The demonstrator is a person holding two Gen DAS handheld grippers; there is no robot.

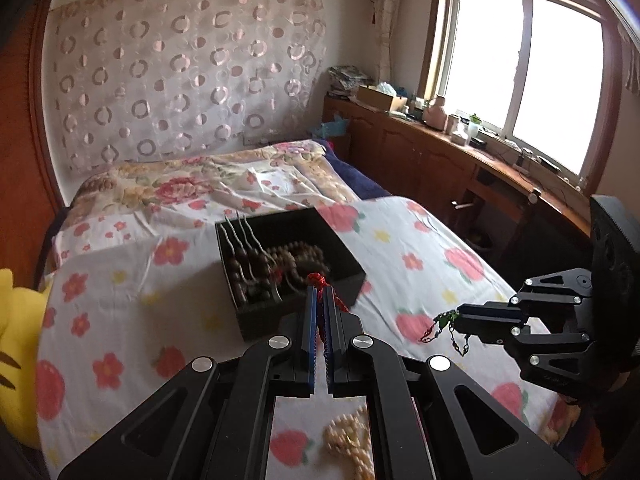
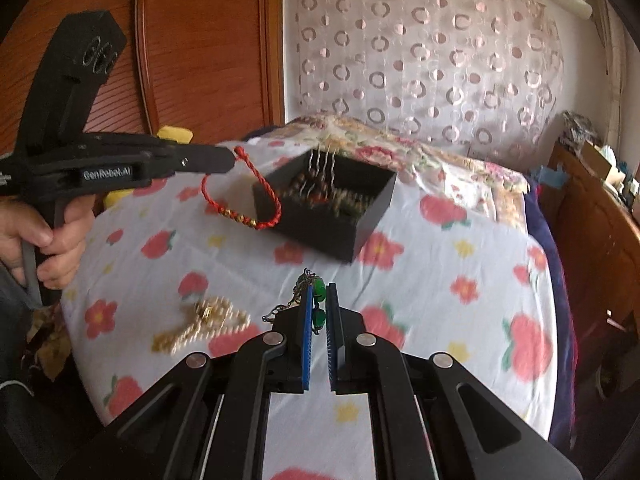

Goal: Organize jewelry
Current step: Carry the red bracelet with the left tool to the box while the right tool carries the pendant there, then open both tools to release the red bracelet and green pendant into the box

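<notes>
A black open jewelry box (image 1: 344,264) sits on the floral bed sheet; it also shows in the right wrist view (image 2: 320,228). It holds brown bead strings (image 1: 296,256) and silver hairpins (image 1: 244,232). My left gripper (image 1: 319,294) is shut on a red braided cord bracelet (image 1: 318,280), held just in front of the box; the bracelet hangs in a loop in the right wrist view (image 2: 240,200). My right gripper (image 2: 319,292) is shut on a green-bead chain necklace (image 2: 318,286), above the sheet, right of the left gripper (image 1: 452,318). A pearl necklace (image 2: 200,324) lies on the sheet.
The bed (image 1: 420,240) fills the middle, with a floral blanket (image 1: 180,184) at the head. A yellow plush toy (image 1: 16,344) lies at its left edge. A wooden cabinet (image 1: 440,152) with clutter runs under the window on the right.
</notes>
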